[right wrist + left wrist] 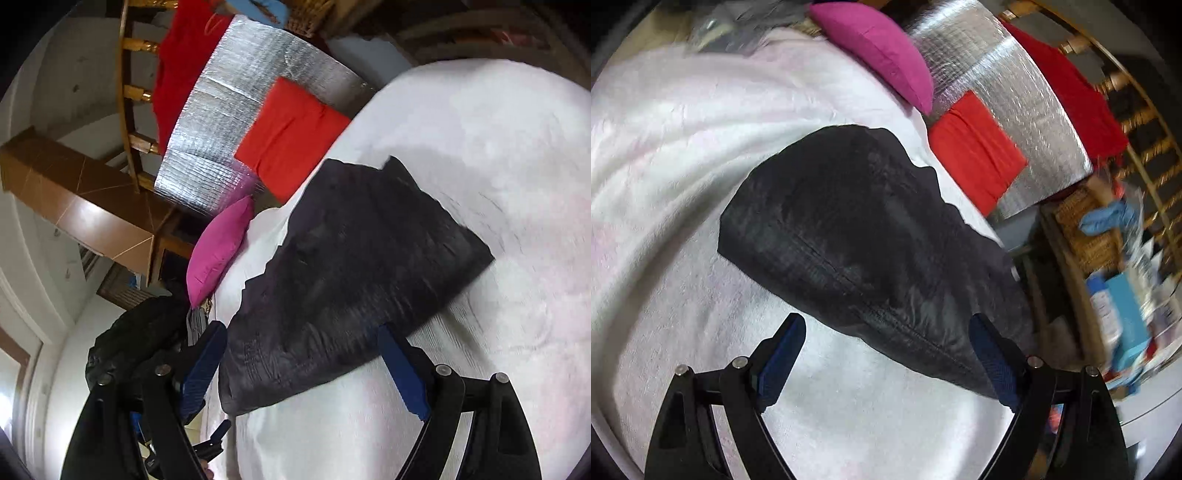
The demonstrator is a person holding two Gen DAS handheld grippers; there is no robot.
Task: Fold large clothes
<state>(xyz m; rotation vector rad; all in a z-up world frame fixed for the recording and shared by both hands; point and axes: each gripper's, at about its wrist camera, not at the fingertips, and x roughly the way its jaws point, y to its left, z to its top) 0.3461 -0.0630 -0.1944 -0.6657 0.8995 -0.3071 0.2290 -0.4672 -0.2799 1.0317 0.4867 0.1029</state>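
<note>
The left gripper [886,354] hangs with jaws spread wide, holding nothing, over the white blanket [683,166]. The folded black garment [857,236] lies flat on that blanket, just ahead. The right gripper [306,365] is likewise spread and empty.

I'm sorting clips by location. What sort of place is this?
Probably a lived-in bedroom at home: a black garment lies on a white fluffy blanket, a pink pillow at its edge, wooden railing behind.

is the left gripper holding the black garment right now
No, the left gripper has its jaws wide apart, pads clear of the black garment lying on the white blanket.
</note>
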